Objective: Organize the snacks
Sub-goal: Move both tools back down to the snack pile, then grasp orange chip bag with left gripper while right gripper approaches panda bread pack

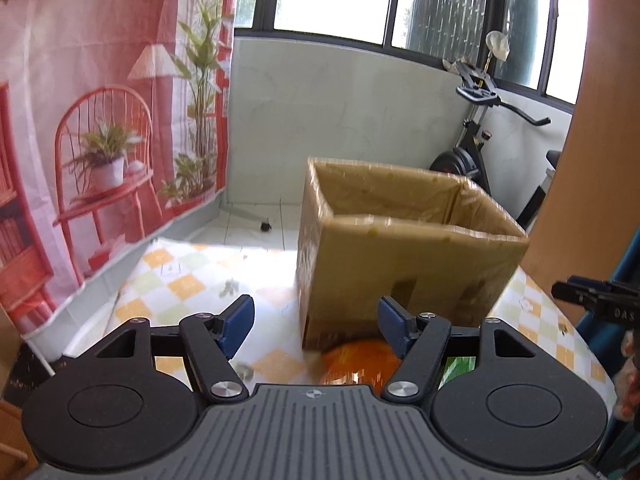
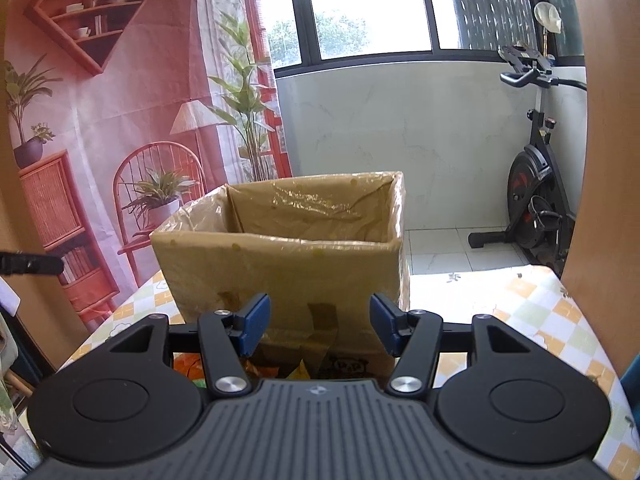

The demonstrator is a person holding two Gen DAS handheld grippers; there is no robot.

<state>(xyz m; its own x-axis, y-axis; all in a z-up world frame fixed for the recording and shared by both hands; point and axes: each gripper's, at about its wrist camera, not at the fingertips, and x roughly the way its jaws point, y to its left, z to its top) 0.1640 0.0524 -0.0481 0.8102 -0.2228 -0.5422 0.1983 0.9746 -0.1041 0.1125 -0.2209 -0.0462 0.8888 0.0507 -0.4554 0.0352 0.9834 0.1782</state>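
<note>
- Hovering above the checked yellow-and-white tablecloth (image 1: 176,276), the left gripper (image 1: 316,320) has its blue-padded jaws spread wide with nothing between them.
- Just below and ahead of its right-side finger lies an orange, glossy snack packet (image 1: 356,360), touching the foot of the open brown cardboard box lined with clear plastic film (image 1: 400,264); a scrap of green wrapper (image 1: 460,368) shows further to that side.
- The right gripper (image 2: 319,324) is likewise parted and empty, facing the box's near wall (image 2: 280,272), with crinkled orange and yellow snack wrappers (image 2: 276,368) under its fingers, mostly hidden by its body.
- The orange packet looks light, soft and slick; it would likely crumple and could slide from the pads.
- Pinching a flat sealed edge or corner seems safer than squeezing the puffed middle, which may crush the contents.
- The box's rim stands high ahead, so a lift over it would be needed.
</note>
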